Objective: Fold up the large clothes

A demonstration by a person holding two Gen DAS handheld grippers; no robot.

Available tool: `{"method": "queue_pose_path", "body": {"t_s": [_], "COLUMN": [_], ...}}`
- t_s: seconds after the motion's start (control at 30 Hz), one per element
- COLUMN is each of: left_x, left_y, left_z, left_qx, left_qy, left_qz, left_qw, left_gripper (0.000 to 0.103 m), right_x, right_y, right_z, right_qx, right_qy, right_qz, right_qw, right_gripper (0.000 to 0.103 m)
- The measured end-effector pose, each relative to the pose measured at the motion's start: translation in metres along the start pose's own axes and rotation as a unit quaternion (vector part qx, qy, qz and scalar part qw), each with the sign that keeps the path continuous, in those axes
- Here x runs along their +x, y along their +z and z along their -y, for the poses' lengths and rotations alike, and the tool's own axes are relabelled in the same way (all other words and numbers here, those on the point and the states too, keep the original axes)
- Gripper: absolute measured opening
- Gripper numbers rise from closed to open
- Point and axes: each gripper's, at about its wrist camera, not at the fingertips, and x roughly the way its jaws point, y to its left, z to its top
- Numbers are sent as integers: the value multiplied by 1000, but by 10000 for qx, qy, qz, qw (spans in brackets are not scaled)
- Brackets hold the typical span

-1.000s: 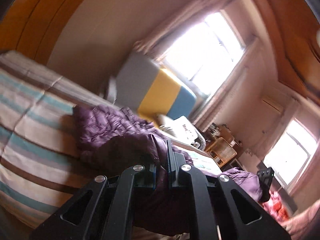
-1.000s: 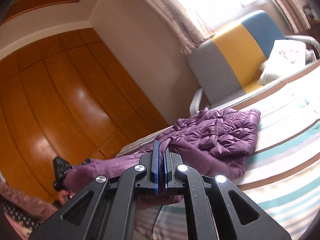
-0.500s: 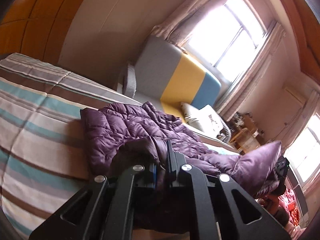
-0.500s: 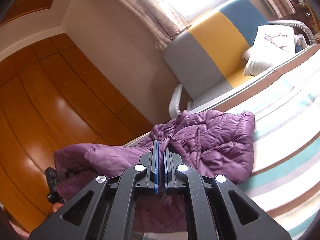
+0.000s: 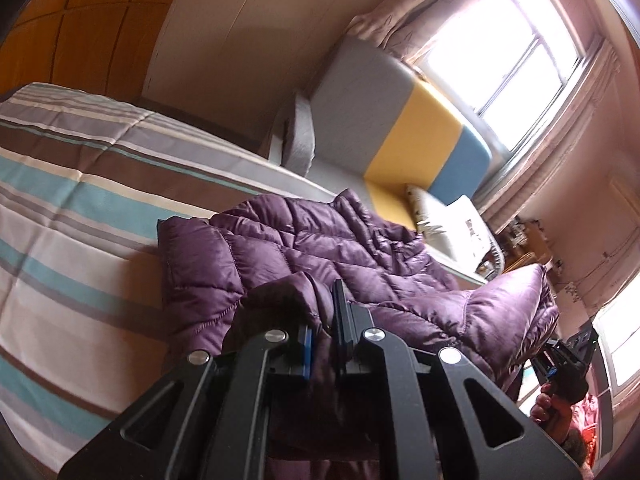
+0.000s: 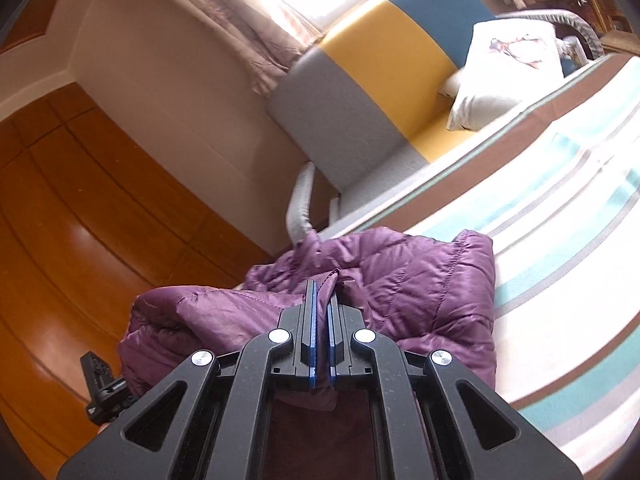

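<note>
A purple quilted puffer jacket (image 5: 320,248) lies bunched on a striped bed (image 5: 68,216). My left gripper (image 5: 326,316) is shut on a fold of the jacket's near edge. My right gripper (image 6: 322,300) is shut on another pinch of the jacket (image 6: 420,292), whose far part rests on the bed (image 6: 560,208). Each view shows the other gripper at its lower edge: the right one (image 5: 568,360) and the left one (image 6: 102,384), each beside a lifted part of the jacket.
A grey, yellow and blue sofa (image 5: 400,136) with a white cushion (image 5: 452,220) stands beyond the bed under a bright window (image 5: 500,40). Wooden wardrobe panels (image 6: 80,220) fill the side. Cluttered shelves (image 5: 524,248) stand near the sofa's end.
Both grippers have swung toward the bed and come closer to the jacket's body. The lifted jacket edge has folded further over the rest, and the jacket looks more bunched.
</note>
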Motion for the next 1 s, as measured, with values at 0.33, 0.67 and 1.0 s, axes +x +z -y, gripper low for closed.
{"method": "queue_pose_path", "body": {"t_s": [0.33,0.67,1.0], "left_x": [-2,-19,-1], "left_y": [0,-30,-75], "left_z": [-12,-50,-55], "left_qx": [-431,-552,-639], "left_qy": [15,559,46], "left_qz": [522,510,-4], "left_qw": [9977,9956,9979], "left_gripper": [91,99,100], "right_x": [3,-44,-30], "right_y": [-9,-40,-82], "right_z": [24,32,41], "right_qx": [433,236,416], "right_qy": [-139,-667,-610], "right_qz": [140,-105,-803], "right_qw": [9989,9974,9940], "right_gripper": [70,84,84]}}
